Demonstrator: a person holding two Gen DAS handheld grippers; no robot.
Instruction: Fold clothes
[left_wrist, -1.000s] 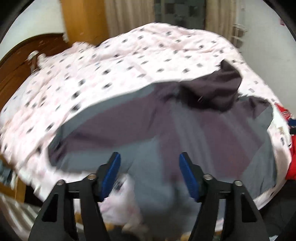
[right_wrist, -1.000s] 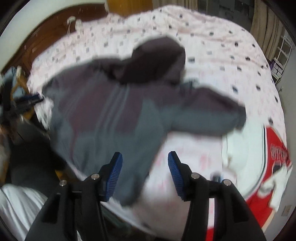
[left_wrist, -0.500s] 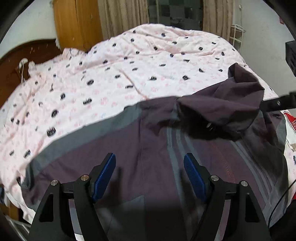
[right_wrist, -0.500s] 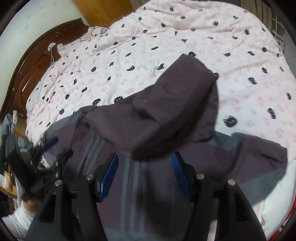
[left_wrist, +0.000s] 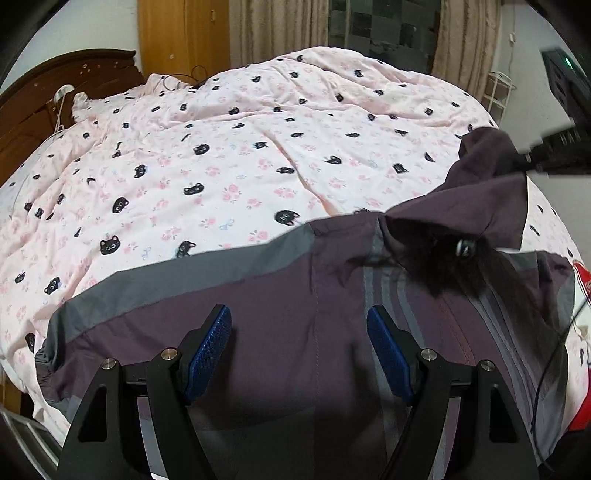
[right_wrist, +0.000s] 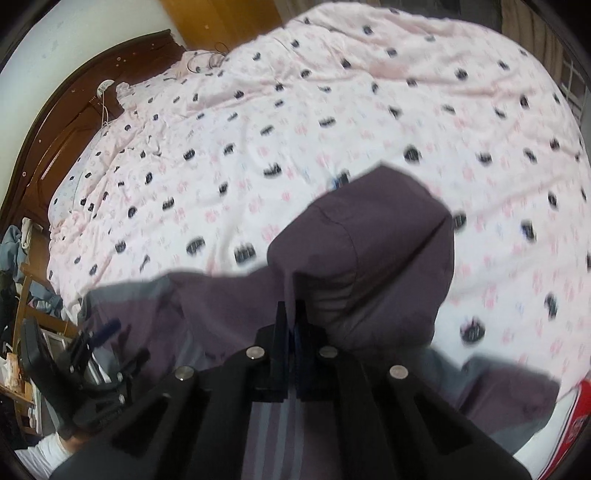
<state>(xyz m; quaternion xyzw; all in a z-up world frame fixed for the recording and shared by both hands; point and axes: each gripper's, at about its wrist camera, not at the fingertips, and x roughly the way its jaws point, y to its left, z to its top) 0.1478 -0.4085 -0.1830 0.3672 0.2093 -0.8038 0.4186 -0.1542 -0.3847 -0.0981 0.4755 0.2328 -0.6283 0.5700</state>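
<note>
Through my left wrist camera, my left gripper (left_wrist: 299, 349) hangs wide open over the purple and grey jacket (left_wrist: 295, 350), nothing between its blue pads (left_wrist: 208, 345), apparently waiting above the back panel. The jacket lies spread across the near edge of the bed (left_wrist: 240, 155), its long axis from hem near me to hood (left_wrist: 476, 206) farther up, the hood toward the headboard side and to the right, with one sleeve (left_wrist: 177, 277) stretched left. My right gripper (left_wrist: 554, 155) enters from the right and has the hood raised off the quilt. Through my right wrist camera, my right gripper (right_wrist: 291, 332) is clamped tight on the hood (right_wrist: 369, 258), pinching a fold of its cloth, I judge to fold the hood down onto the back. The left gripper (right_wrist: 99, 354) shows low left.
</note>
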